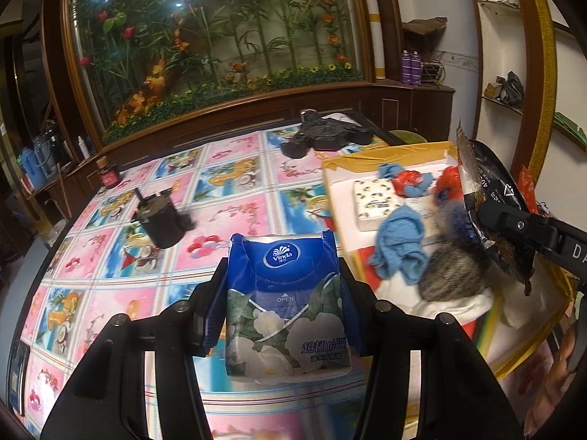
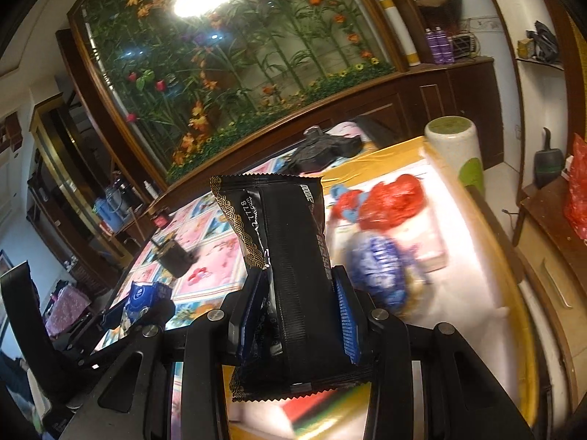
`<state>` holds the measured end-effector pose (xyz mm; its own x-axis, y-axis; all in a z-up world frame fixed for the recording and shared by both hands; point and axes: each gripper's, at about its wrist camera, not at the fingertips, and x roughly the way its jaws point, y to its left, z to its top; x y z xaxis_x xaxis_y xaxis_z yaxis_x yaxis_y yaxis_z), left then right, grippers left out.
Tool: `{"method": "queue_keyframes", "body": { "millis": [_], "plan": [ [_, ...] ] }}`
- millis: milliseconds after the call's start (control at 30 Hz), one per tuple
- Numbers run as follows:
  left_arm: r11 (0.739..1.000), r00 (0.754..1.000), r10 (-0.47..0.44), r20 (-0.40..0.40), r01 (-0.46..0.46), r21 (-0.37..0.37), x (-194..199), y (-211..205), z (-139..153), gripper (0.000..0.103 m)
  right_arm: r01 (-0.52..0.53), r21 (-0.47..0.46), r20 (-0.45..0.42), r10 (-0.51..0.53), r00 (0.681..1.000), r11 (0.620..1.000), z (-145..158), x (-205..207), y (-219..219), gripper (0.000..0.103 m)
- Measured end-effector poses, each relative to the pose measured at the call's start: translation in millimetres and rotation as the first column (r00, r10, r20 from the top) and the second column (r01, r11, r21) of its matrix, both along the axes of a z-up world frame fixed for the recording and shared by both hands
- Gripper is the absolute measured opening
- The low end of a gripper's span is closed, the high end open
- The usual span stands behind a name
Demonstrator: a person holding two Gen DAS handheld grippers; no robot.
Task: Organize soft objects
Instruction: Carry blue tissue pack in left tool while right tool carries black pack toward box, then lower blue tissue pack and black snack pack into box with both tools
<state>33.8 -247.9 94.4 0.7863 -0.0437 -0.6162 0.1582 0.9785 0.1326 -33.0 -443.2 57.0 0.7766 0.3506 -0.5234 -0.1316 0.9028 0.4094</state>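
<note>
The left gripper (image 1: 280, 289) at the bottom centre of its view pinches one blue Vinda tissue pack (image 1: 284, 304) between its pads, the pack upright above the patterned tablecloth (image 1: 227, 179); the right gripper (image 2: 299, 315), bottom centre of its own view, clamps one black foil packet (image 2: 282, 242) with gold-scalloped edges, which stands tall between the jaws; in the left view that same packet shows at the right edge. Right of centre in the left view a yellow-rimmed box (image 1: 385, 154) holds loose soft things: one patterned tissue packet (image 1: 374, 201), two blue cloths (image 1: 398, 242) crumpled apart from each other, red bags blurred beyond counting, and one grey fuzzy bundle (image 1: 451, 267); left of centre on the cloth stand one black cup (image 1: 161, 223) and, further up left, one dark jar (image 1: 109, 175); two purple bottles (image 1: 411, 68) stand on the cabinet at upper right.
</note>
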Motion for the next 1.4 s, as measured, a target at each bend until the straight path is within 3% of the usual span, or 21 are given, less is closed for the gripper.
{"method": "queue_keyframes", "body": {
  "millis": [200,500,700,867,1167,1267,1400],
  "plan": [
    [0.998,0.998,-0.060,-0.020,0.060,-0.005,-2.8,-27.6,-1.8,0.051,0.073,-0.039,-0.004,-0.074,0.997,0.997,8.5,-22.9,-9.8,0.037],
    [0.988,0.987,-0.151,-0.050,0.149,-0.027,-9.3,-62.3,-8.8,0.051,0.086,-0.142,-0.059,-0.095,0.994,0.986,24.6,-31.9,4.0,0.037],
    [0.980,0.980,-0.199,-0.030,0.198,-0.020,-16.8,-79.6,-11.4,0.051,0.088,-0.241,-0.103,-0.116,0.988,0.967,45.9,2.7,17.0,0.037],
    [0.978,0.978,-0.206,-0.022,0.205,-0.030,-8.4,-87.1,-10.3,0.051,0.093,-0.257,-0.150,-0.135,0.979,0.962,52.4,36.1,22.2,0.037],
    [0.969,0.971,-0.221,-0.091,0.208,-0.136,28.0,-93.6,0.7,0.051,0.060,-0.321,-0.194,-0.128,0.973,0.945,75.8,96.3,38.3,0.037],
    [0.968,0.967,-0.220,-0.125,0.201,-0.148,38.0,-96.8,-5.5,0.051,0.059,-0.356,-0.190,-0.134,0.973,0.933,82.8,111.8,41.5,0.037],
    [0.970,0.971,-0.214,-0.104,0.199,-0.140,37.0,-101.7,-7.7,0.051,0.064,-0.380,-0.204,-0.151,0.967,0.923,83.5,139.9,47.6,0.037]
  ]
}}
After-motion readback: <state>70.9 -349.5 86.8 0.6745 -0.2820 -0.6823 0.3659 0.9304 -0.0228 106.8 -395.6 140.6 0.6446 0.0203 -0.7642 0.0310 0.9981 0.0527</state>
